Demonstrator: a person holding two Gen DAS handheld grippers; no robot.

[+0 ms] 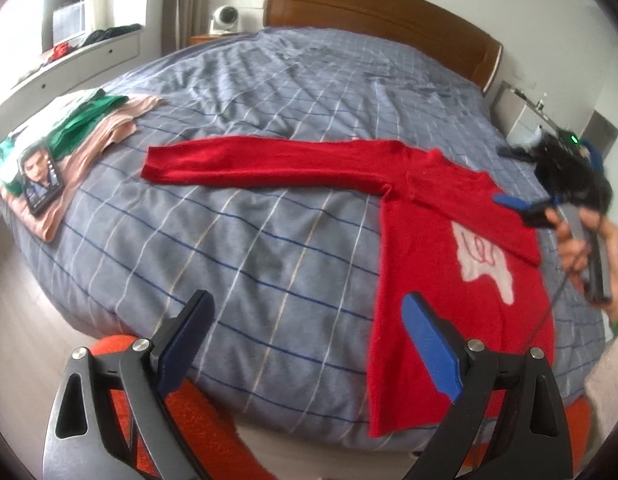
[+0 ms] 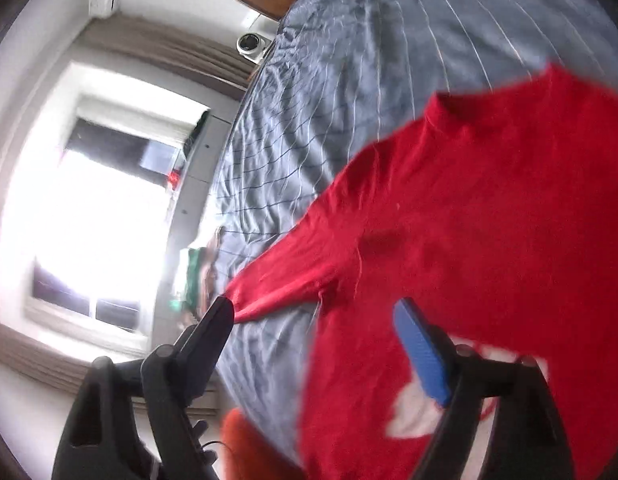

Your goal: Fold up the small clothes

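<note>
Here, low in the left wrist view, the left gripper (image 1: 305, 344) has its fingers (image 1: 429, 352) spread wide apart with nothing between them. They hang over the near edge of the bed (image 1: 269, 240). The blue pad on the right-hand finger sits in front of the red sweater (image 1: 437, 280).

At the right edge of that same view, a hand (image 1: 589, 248) holds the right gripper (image 1: 521, 208) over the sweater's shoulder. In the right wrist view, its fingers (image 2: 423, 356) are spread apart too, and no cloth is pinched between them. This view is tilted and blurry.

The red sweater lies flat on the bed, in the lower right of the left wrist view. Its bottom edge hangs over the near side of the bed. One long sleeve stretches out to the left, across the middle of the picture. The other sleeve is folded over the chest, next to a white patch (image 1: 485, 260) on the front.

The bed has a blue-grey checked cover. On its far left side sits a pile of folded clothes (image 1: 93, 128), pink and green, with a phone (image 1: 41, 176) on top. A brown headboard (image 1: 381, 16) is at the top of the picture.
</note>
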